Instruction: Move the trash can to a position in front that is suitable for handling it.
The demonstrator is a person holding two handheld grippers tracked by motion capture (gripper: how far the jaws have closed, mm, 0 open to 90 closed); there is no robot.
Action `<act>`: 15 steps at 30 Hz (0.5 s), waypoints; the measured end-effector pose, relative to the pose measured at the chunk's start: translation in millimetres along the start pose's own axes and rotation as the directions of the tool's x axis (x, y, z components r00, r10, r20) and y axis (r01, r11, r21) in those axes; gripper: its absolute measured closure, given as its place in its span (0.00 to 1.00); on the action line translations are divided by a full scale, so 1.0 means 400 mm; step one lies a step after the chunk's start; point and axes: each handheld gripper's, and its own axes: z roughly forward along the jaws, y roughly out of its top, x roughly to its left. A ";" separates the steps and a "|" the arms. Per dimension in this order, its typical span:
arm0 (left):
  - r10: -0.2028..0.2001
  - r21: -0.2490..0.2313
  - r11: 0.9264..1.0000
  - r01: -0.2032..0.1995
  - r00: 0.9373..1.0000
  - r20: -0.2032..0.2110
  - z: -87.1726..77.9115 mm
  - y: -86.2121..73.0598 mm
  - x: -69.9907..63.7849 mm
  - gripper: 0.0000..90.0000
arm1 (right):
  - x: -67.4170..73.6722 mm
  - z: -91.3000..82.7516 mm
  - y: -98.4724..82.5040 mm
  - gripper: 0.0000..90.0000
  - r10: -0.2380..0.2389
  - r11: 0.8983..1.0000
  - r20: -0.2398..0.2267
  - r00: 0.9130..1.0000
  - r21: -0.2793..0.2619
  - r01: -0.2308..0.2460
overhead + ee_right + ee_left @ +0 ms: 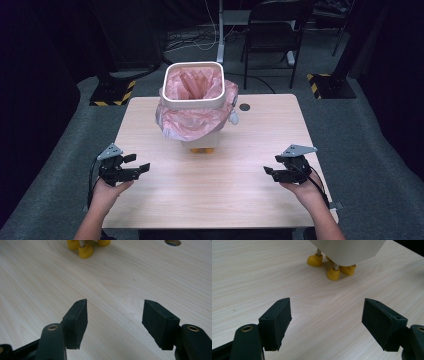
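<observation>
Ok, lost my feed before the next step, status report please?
Left gripper open, empty. Right gripper open, empty. White bin with pink bag upright at table's far middle, untouched. Nothing in the way.

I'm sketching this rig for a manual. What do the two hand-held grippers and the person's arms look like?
Each hand-held gripper, left and right, is a black body with two black jaws ending in flat, wedge-shaped dark pads, and brass-coloured eyelets at the jaw bases. A grey three-cornered plate tops each one, and a black cable trails back from it. The forearms are bare, with no sleeves visible.
</observation>
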 end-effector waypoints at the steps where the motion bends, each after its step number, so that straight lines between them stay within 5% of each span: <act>1: -0.007 0.002 1.000 0.007 1.000 0.011 0.000 0.007 0.000 0.27 | 0.001 -0.003 0.003 0.40 -0.005 1.000 0.001 1.000 0.000 0.005; 15: 0.027 -0.022 0.999 -0.027 0.999 0.036 0.001 0.067 -0.012 0.35 | 0.024 -0.027 0.067 0.40 -0.030 0.999 -0.029 0.999 -0.022 0.030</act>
